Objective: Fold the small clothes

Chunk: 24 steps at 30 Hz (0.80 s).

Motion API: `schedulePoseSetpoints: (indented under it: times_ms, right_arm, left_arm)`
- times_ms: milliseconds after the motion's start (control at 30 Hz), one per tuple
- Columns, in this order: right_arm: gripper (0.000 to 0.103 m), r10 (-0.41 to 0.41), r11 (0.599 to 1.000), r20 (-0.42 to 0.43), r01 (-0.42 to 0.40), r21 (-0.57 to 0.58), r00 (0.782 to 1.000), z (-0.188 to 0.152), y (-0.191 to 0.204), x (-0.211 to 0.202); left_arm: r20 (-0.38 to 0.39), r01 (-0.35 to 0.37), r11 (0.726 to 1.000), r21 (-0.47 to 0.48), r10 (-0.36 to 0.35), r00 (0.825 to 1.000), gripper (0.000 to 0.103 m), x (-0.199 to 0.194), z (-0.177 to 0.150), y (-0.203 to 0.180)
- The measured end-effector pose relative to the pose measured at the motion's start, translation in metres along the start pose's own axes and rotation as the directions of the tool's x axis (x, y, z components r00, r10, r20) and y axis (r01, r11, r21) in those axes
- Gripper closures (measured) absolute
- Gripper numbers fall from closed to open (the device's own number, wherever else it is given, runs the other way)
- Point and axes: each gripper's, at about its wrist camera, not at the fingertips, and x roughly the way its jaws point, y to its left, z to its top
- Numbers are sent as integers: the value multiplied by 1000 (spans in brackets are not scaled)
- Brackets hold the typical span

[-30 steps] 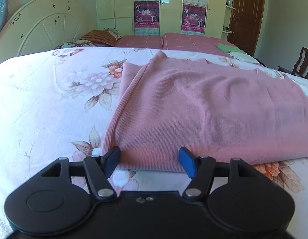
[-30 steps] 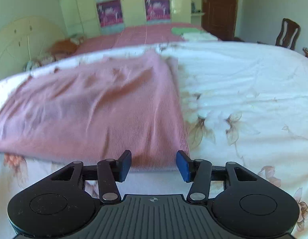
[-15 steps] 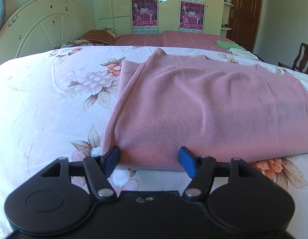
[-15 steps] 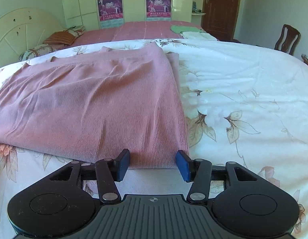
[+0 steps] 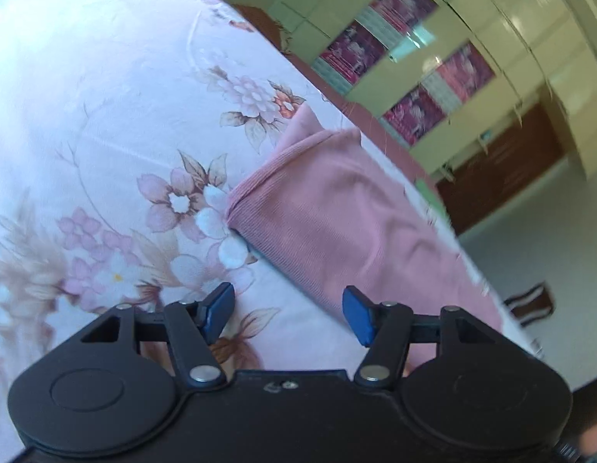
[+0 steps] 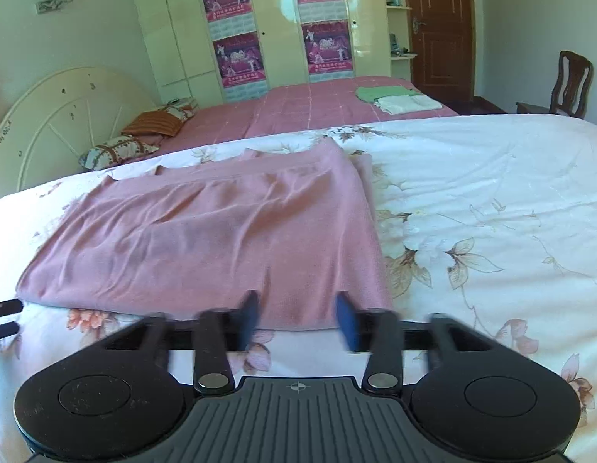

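Right gripper (image 6: 296,314), low centre of its frame: jaws closing, blue pads motion-blurred, the near hem of the pink garment (image 6: 221,239) seen between them. Whether the pads already press on the cloth cannot be told; a gap shows on both sides.

Left gripper (image 5: 286,310), low centre of its frame, view strongly tilted: jaws closing but spread, nothing pinched. Only floral bedsheet (image 5: 86,135) is seen between the pads; the garment's near corner lies just beyond, toward the right pad.

The garment is laid flat, already folded into a long band, across the middle of the right view, on the bedsheet. Folded green and white items (image 6: 394,98) are noted on the far bed, upper right.

Step judged: the near hem is being taken at both ends for a further fold. Next move calls for the left pads to be brought onto the corner, both grips secured, then the hem carried across evenly.
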Motion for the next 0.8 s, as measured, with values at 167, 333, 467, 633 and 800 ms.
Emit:
schedulePoseSetpoints:
  times_ms: [167, 333, 467, 633, 800]
  right_arm:
    - [86, 27, 1000, 6, -27, 14, 1000, 5, 9, 5]
    - [86, 77, 997, 17, -77, 23, 997, 15, 26, 27]
    - [86, 109, 994, 9, -109, 28, 994, 31, 44, 58]
    - [86, 170, 985, 8, -170, -21, 985, 53, 77, 93]
    - [86, 221, 973, -19, -222, -69, 975, 58, 108, 129]
  left_arm:
    - [5, 103, 983, -154, -103, 995, 43, 32, 20, 9]
    - [74, 105, 978, -179, -93, 993, 61, 52, 26, 4]
    - [88, 138, 972, -191, -123, 988, 95, 51, 29, 11]
    - [91, 167, 969, -182, -153, 984, 84, 56, 23, 23]
    - [93, 142, 981, -129, -131, 987, 60, 63, 31, 2]
